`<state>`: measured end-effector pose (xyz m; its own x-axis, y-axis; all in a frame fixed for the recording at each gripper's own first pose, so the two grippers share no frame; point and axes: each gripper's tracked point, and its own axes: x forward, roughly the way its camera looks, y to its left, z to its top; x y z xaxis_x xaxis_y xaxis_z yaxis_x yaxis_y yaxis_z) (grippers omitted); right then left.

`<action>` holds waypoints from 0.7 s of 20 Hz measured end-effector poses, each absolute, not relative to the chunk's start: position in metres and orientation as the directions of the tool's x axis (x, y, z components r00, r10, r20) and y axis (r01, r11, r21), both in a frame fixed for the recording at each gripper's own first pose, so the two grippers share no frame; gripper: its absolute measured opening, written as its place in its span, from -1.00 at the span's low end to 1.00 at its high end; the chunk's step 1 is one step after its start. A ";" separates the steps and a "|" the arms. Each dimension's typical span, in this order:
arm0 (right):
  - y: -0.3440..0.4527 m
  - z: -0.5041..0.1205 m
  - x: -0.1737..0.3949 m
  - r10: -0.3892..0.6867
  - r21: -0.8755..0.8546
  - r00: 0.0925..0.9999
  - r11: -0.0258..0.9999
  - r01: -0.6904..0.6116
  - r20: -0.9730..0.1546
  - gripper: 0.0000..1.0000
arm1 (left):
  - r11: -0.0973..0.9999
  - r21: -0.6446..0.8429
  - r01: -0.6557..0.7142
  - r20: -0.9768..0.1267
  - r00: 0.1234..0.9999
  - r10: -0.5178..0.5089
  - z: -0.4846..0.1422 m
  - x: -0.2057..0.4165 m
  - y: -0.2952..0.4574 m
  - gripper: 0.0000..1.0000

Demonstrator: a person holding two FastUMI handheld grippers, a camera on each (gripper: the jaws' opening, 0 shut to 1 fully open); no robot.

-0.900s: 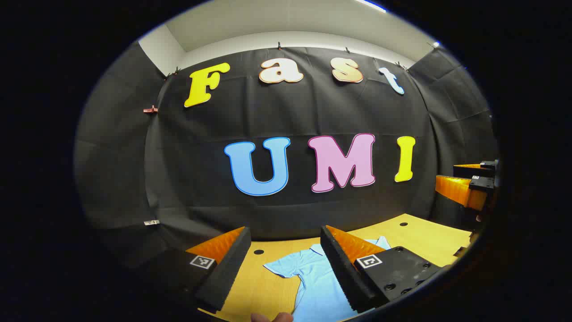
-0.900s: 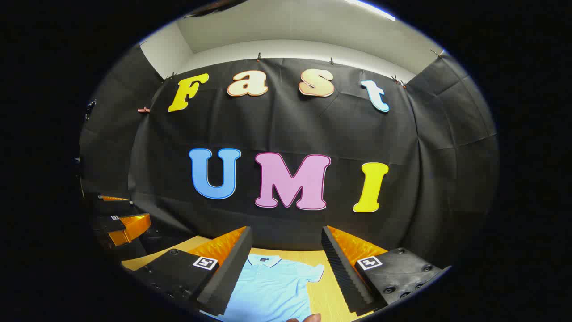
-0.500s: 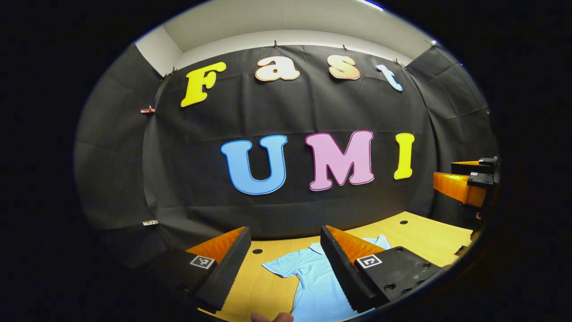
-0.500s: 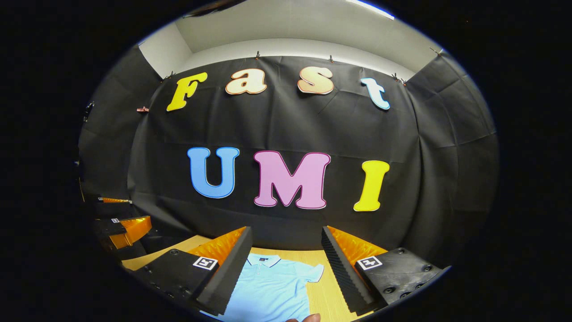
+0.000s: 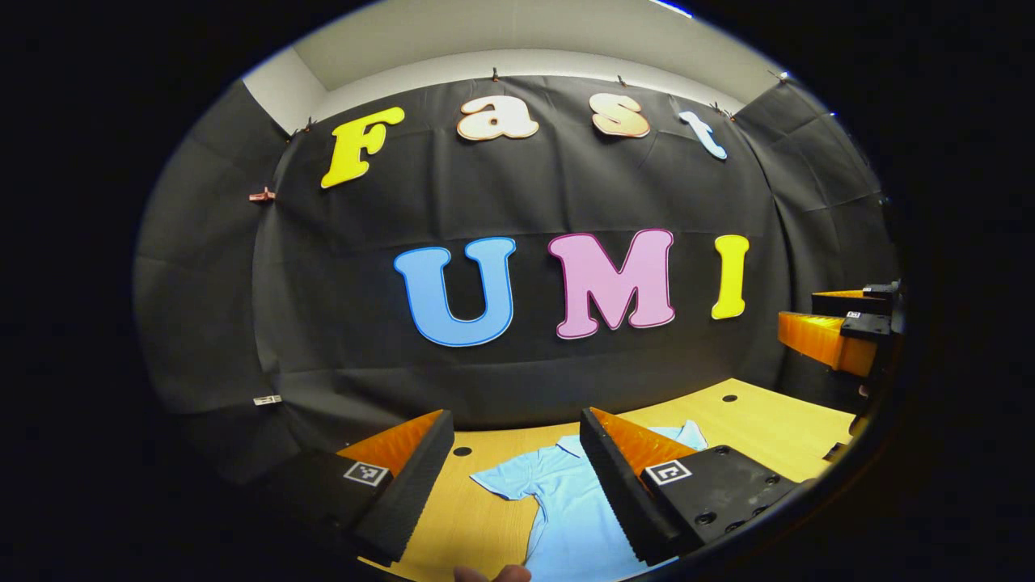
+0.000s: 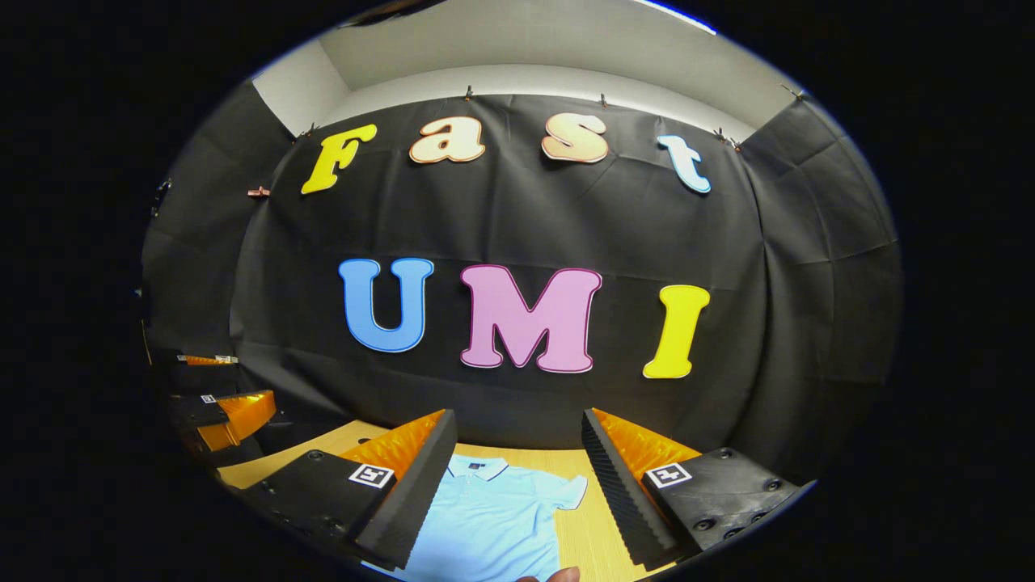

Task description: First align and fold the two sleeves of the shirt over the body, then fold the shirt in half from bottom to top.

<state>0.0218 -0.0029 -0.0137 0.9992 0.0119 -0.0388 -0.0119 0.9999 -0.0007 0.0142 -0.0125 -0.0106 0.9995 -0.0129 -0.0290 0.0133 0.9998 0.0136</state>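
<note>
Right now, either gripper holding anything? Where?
Nothing held. Left gripper and right gripper are both open above the shirt, lying flat on the table.

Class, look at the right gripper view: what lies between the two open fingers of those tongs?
In the right gripper view, the light blue shirt lies flat on the wooden table between the right tongs' fingers, untouched.

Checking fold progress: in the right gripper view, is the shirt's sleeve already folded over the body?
No: the shirt lies flat with its sleeve spread out on the table.
</note>
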 end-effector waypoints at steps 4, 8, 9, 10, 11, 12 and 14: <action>-0.008 -0.020 0.044 0.009 0.009 0.999 1.000 -0.009 -0.053 0.93 | 1.000 0.025 0.012 -0.029 1.000 -0.012 -0.012 0.016 -0.015 0.98; -0.023 -0.041 0.082 -0.007 0.009 0.996 1.000 0.008 -0.087 0.93 | 1.000 0.025 0.008 -0.038 0.999 -0.007 -0.015 0.018 -0.020 0.98; -0.027 -0.050 0.094 -0.008 0.006 0.995 1.000 0.009 -0.098 0.93 | 1.000 0.022 0.008 -0.042 0.999 -0.007 -0.016 0.018 -0.022 0.98; -0.031 -0.060 0.106 -0.008 0.003 0.994 1.000 0.008 -0.113 0.94 | 1.000 0.024 0.005 -0.048 0.999 -0.004 -0.017 0.019 -0.022 0.98; -0.034 -0.071 0.118 -0.004 -0.001 0.992 1.000 0.004 -0.128 0.94 | 0.999 0.034 -0.003 -0.050 0.999 0.005 -0.017 0.018 -0.022 0.98; -0.039 -0.082 0.131 -0.004 -0.010 0.990 1.000 0.003 -0.139 0.94 | 0.999 0.047 -0.006 -0.050 0.999 0.008 -0.018 0.019 -0.024 0.97; -0.048 -0.109 0.160 -0.001 -0.029 0.985 1.000 -0.004 -0.173 0.93 | 0.998 0.068 -0.013 -0.058 0.998 0.017 -0.022 0.020 -0.025 0.96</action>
